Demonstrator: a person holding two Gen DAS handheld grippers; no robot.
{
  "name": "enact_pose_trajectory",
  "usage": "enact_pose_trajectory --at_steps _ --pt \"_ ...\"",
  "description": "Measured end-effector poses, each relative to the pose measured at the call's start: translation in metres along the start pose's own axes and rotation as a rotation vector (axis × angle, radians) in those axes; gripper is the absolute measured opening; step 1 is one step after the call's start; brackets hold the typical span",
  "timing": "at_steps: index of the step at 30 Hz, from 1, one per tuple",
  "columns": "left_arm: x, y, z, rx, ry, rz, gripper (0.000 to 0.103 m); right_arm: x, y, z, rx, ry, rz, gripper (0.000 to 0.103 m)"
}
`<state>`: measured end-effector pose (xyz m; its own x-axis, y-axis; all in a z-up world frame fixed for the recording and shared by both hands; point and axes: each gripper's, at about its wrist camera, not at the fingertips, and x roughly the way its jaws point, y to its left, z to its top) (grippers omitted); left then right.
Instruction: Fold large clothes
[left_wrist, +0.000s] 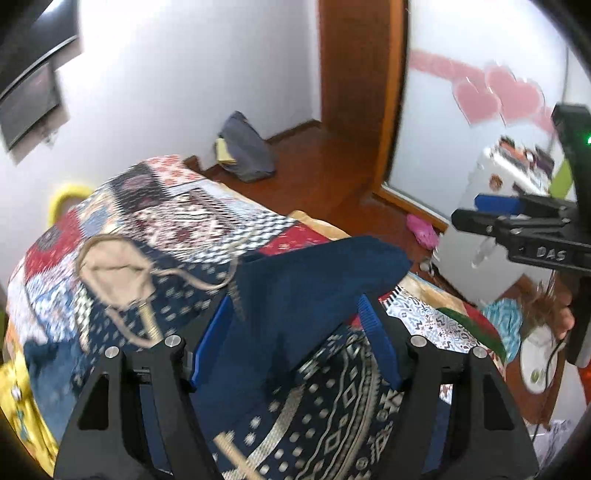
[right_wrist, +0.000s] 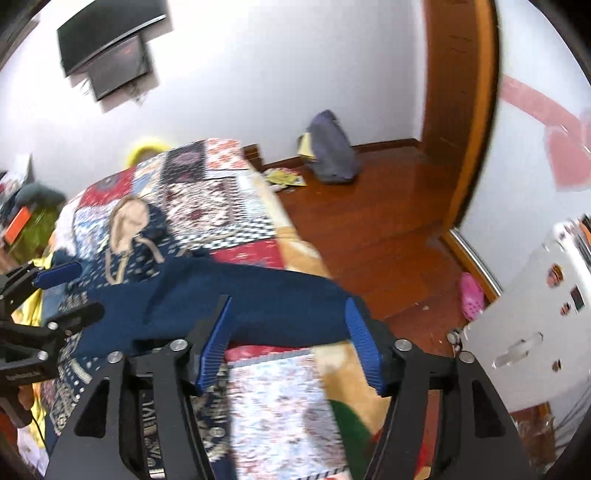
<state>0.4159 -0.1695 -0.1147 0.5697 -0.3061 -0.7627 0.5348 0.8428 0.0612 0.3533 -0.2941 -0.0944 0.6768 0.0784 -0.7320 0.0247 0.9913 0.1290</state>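
A: The left gripper (left_wrist: 295, 339) is standing spread, its blue pads (left_wrist: 376, 343) lying to either side of a dark blue fold of the hoodie (left_wrist: 306, 288) and gripping nothing.

B: And the right gripper (right_wrist: 291, 339)?

A: It is hovering released too. The hoodie's plain blue sleeve (right_wrist: 258, 295) is running across between its pads (right_wrist: 364, 343), with a gap showing on both sides.

B: Where is the hoodie lying?

A: It is lying on the bed (left_wrist: 192, 210), over the patchwork quilt (right_wrist: 221, 199). Its patterned body is spreading out just under the left gripper, and the sleeve is reaching toward the bed's right edge. Farther up, the beige-lined hood (left_wrist: 110, 273) is lying open with its drawstrings (left_wrist: 184, 280) trailing across the fabric.

B: What is showing beyond the bed?

A: A wooden floor (right_wrist: 388, 229) is showing, with a pink shoe (right_wrist: 471, 299) beside a white cabinet (right_wrist: 535, 332). Farther back, a grey bag (right_wrist: 332, 155) is leaning against the wall, next to a wooden door frame (right_wrist: 458, 110). A dark screen (right_wrist: 107, 48) is hanging high on the wall. The frames are blurring, so finer detail is hard to tell.
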Motion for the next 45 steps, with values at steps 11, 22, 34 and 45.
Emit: enact_pose_trajectory --at_steps 11,22,34,45 --pt "0.135 -0.06 -0.003 0.194 0.221 0.041 0.07 0.049 -0.046 -0.026 0.081 0.143 -0.049 0.061" --pt "0.175 -0.062 -0.003 0.115 0.223 0.022 0.024 0.057 -0.048 -0.038 0.062 0.179 -0.06 0.061" --pt "0.051 -0.011 0.042 -0.054 -0.042 -0.053 0.005 0.05 -0.027 -0.034 0.013 0.172 -0.038 0.061" --pt "-0.029 0.097 -0.027 -0.215 -0.073 0.053 0.005 0.057 0.033 -0.029 -0.07 0.194 0.082 0.061"
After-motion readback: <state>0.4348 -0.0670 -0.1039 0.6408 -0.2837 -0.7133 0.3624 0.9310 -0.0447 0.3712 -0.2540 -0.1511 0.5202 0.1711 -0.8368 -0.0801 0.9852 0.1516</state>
